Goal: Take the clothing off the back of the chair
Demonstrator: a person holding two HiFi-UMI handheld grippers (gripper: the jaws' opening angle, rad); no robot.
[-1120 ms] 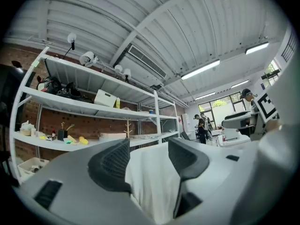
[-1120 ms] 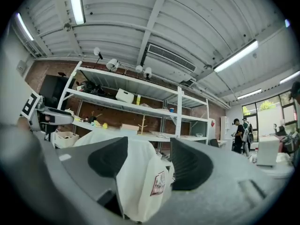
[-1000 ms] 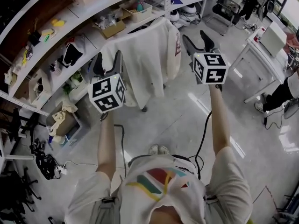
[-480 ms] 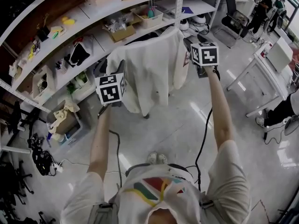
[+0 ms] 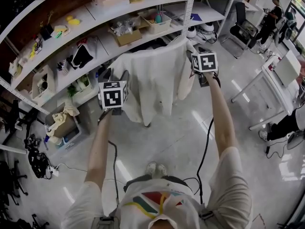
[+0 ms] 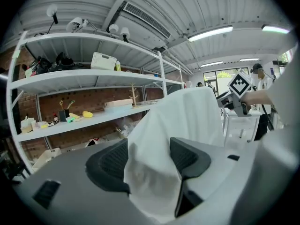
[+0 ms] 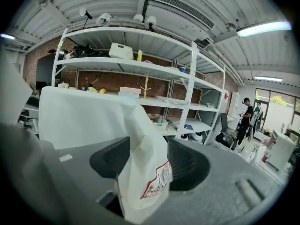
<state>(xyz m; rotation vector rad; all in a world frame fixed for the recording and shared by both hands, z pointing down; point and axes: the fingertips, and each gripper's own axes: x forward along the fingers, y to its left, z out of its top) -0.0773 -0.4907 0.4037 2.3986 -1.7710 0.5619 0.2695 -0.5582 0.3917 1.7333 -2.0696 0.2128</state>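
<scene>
A white garment hangs over the back of a chair, which it hides almost entirely; only the chair's foot shows. My left gripper is at the garment's left shoulder, and a fold of the white cloth lies loosely between its wide jaws. At the right shoulder is my right gripper. Its jaws are closing, and a fold of cloth with a red-edged label hangs between them.
Long white shelves with boxes and small items run right behind the chair. A carton with rags stands on the floor at left. A white table, an office chair and a standing person are at right. Cables trail on the floor.
Both grippers have moved forward and down from in front of the chair to the garment's two shoulders. The cloth now lies between the jaws of each.
</scene>
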